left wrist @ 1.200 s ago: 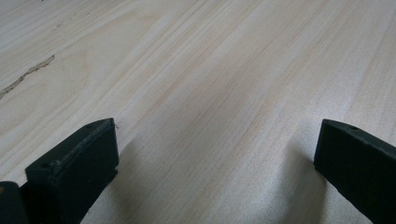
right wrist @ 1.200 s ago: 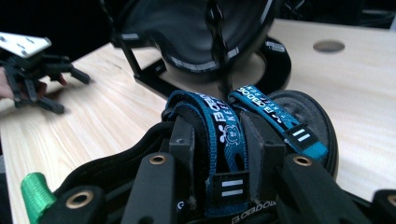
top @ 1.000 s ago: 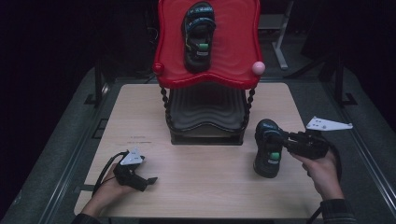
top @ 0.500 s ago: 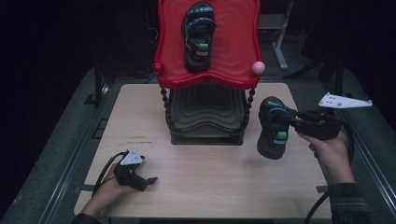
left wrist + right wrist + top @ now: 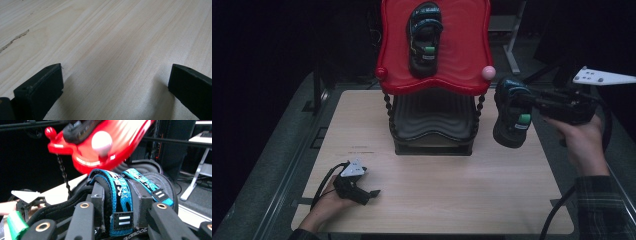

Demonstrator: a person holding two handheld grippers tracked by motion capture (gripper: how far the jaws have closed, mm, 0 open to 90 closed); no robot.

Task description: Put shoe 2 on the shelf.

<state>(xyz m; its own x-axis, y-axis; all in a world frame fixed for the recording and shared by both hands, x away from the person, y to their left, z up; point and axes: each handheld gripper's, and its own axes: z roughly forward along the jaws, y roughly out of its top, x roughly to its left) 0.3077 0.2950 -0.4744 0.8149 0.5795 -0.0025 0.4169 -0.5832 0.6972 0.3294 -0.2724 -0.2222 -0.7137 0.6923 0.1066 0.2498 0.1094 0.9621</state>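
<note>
right gripper (image 5: 532,102) is clamped on a black sandal (image 5: 512,117) with blue straps — pads pinch the strap section, seen close in the right gripper view (image 5: 117,200). sandal hangs in the air, clear of the table (image 5: 437,180), just right of the red two-tier rack (image 5: 472,60) and below its top shelf edge. second matching sandal (image 5: 424,37) lies on the red top shelf. left gripper (image 5: 362,192) rests low at the near-left of the table, jaws apart, nothing between them — bare wood under it (image 5: 115,75).
</note>
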